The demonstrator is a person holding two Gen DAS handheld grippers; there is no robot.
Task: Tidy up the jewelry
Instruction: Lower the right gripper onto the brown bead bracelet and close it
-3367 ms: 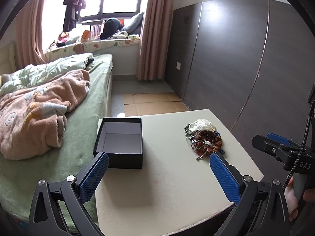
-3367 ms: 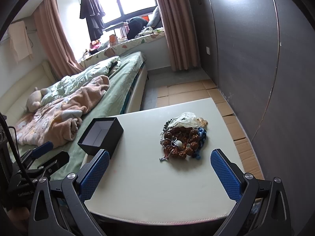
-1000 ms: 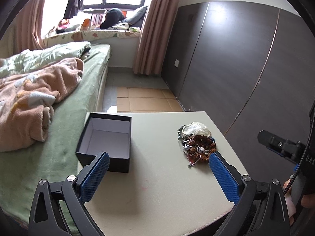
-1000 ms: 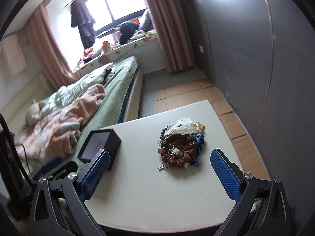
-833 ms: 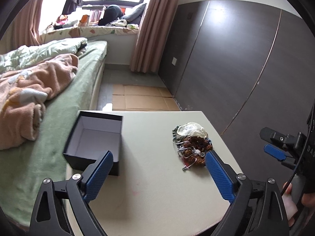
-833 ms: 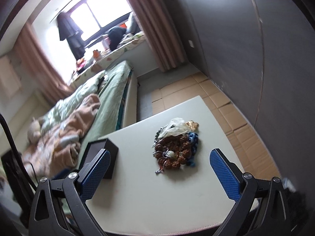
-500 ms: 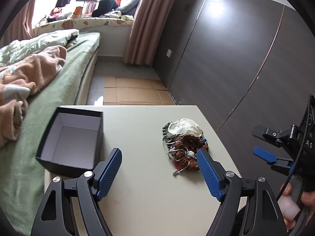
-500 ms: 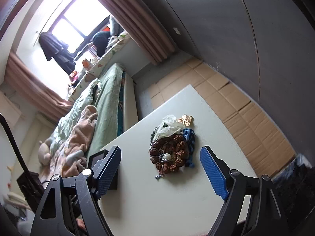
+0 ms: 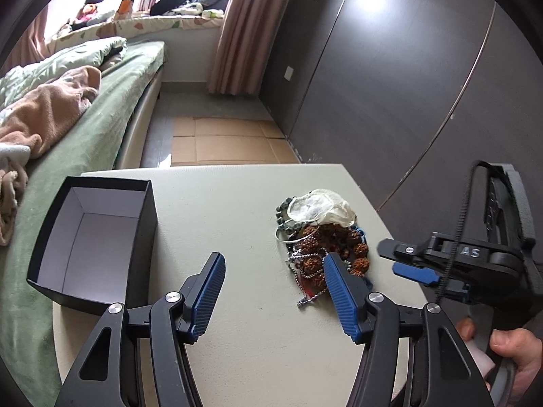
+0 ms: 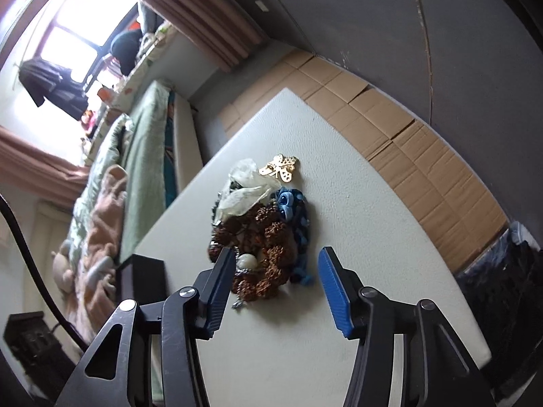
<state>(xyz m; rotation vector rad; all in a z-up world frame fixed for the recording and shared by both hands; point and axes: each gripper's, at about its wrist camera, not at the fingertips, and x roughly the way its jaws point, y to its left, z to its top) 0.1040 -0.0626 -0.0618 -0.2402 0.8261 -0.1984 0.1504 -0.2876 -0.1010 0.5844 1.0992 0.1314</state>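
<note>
The right gripper (image 10: pixel 275 273), jaws closing and gripping nothing, is straddling the jewelry pile (image 10: pixel 263 234) mid-frame; it should pinch one strand only.

your left gripper (image 9: pixel 273 269) and right gripper (image 10: pixel 275 264) have black frames, silver screws, ribbed blue pads; a black cable trails.

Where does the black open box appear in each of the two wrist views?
Left wrist view: the black box stands at the left, on the table's left edge, its pale inside visible.
Right wrist view: only a dark corner of it shows at lower left, behind the left finger.
Shared landmark: the jewelry pile on the table.
</note>
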